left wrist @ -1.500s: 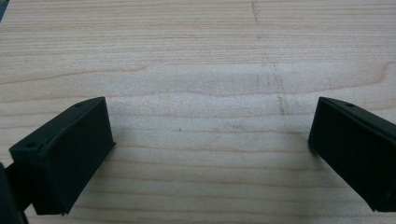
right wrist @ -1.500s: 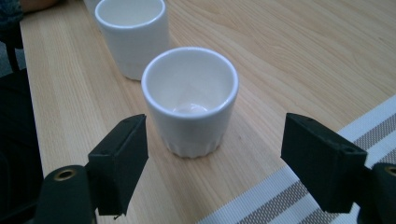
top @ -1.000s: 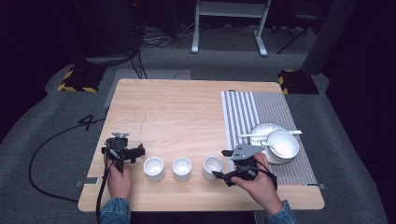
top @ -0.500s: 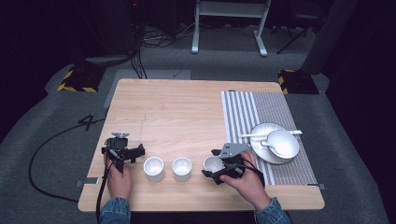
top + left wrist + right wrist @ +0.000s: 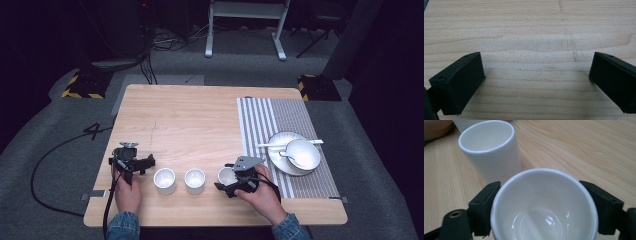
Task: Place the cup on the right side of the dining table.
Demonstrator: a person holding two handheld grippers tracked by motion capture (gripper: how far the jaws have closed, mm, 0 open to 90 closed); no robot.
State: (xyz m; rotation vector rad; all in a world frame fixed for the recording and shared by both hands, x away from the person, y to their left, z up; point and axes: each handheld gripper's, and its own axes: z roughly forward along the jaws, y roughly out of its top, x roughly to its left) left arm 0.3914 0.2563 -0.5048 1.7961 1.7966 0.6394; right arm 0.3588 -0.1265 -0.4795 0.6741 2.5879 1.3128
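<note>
White cup, unmarked, sits between the right gripper's jaws; left gripper gapes wide, empty.

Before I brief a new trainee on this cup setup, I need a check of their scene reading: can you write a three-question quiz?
1. True or false: the left tongs hold a cup.
2. How many white cups stand in the row on the wooden table?
3. The right tongs straddle which cup? A) left cup B) middle cup C) right cup

Key: 1 false, they gape over bare wood; 2 three; 3 C, with a jaw at each side of its rim; whether they press it I cannot tell.
</note>
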